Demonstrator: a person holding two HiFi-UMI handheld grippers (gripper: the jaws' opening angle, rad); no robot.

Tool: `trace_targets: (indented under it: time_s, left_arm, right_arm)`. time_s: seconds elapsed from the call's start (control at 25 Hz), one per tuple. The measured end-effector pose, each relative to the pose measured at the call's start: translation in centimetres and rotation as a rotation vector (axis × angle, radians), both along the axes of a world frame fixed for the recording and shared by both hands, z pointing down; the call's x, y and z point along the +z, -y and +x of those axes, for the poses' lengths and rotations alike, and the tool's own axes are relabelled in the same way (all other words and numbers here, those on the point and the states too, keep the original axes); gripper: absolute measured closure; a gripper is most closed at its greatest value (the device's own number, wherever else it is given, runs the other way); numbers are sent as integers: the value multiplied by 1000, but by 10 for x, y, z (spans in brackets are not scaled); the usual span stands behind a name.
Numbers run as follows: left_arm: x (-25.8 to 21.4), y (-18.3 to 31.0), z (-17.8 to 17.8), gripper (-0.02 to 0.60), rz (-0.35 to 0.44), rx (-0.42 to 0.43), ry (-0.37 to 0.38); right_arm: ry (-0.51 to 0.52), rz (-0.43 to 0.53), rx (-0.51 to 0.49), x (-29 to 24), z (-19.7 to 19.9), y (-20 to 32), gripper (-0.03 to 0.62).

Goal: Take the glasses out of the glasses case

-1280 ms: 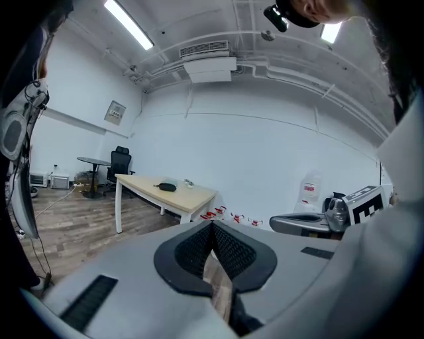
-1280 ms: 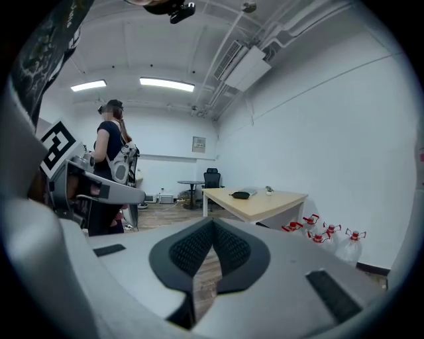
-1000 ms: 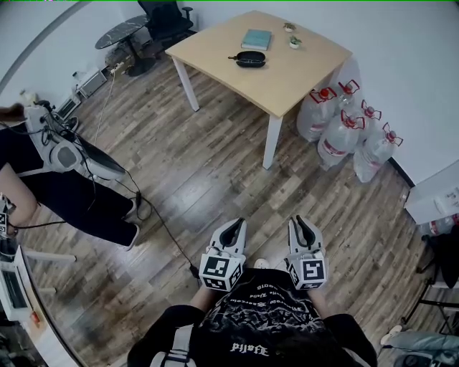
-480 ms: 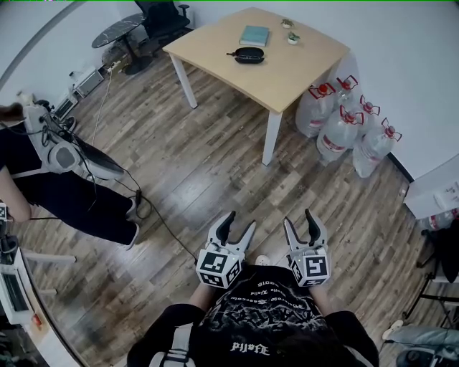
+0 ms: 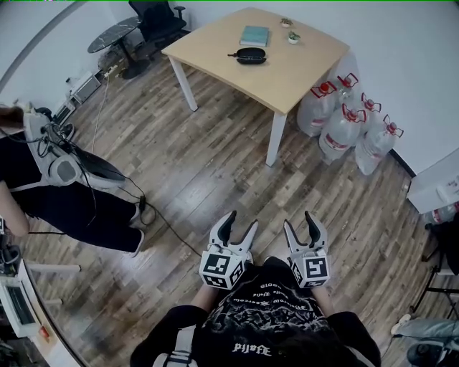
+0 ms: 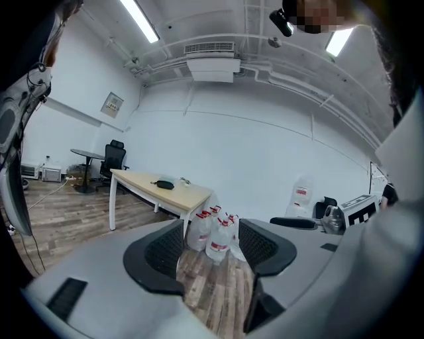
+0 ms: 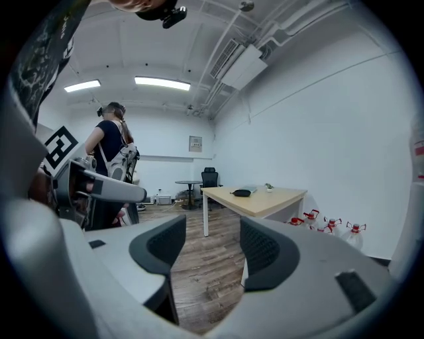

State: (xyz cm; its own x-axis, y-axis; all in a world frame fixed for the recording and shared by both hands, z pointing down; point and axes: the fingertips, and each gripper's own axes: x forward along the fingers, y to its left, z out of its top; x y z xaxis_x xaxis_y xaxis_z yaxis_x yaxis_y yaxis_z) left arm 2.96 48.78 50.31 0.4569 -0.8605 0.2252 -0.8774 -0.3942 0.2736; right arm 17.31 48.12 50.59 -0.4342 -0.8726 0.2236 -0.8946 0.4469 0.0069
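Note:
The black glasses case (image 5: 250, 56) lies shut on the light wooden table (image 5: 301, 68) far across the room; no glasses show. It is a small dark shape in the left gripper view (image 6: 164, 185) and the right gripper view (image 7: 242, 193). My left gripper (image 5: 240, 223) is held close to my chest, its jaws opening with nothing between them. My right gripper (image 5: 300, 222) beside it stands open and empty. Both point toward the table, several steps away over bare floor.
A teal book (image 5: 254, 36) and two small pots (image 5: 294, 38) share the table. Large water bottles (image 5: 344, 129) stand by the table's right leg against the wall. A person in black (image 5: 64, 204) with cabled gear stands left; an office chair (image 5: 158, 18) is behind.
Both grippers went from shut to open. They and the view have shifted slightly forward toward the table.

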Motion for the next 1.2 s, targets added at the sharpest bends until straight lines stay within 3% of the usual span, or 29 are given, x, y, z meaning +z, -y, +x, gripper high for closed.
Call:
trace_targets:
  time_s: [0.24, 0.4, 0.52, 1.0, 1.2]
  left_arm:
    - [26, 3, -14, 318, -87, -15, -63]
    - [39, 4, -15, 318, -112, 27, -35]
    - [42, 20, -27, 318, -111, 11, -17]
    - [35, 129, -28, 318, -91, -98, -2]
    - [27, 191, -8, 318, -83, -98, -15]
  right_arm:
    - [-20, -44, -46, 16, -26, 0, 327]
    - [-16, -65, -58, 27, -36, 12, 327]
    - [-13, -68, -79, 32, -46, 30, 327]
    - [-2, -65, -181, 34, -43, 157, 327]
    - [5, -35, -255, 22, -44, 222, 327]
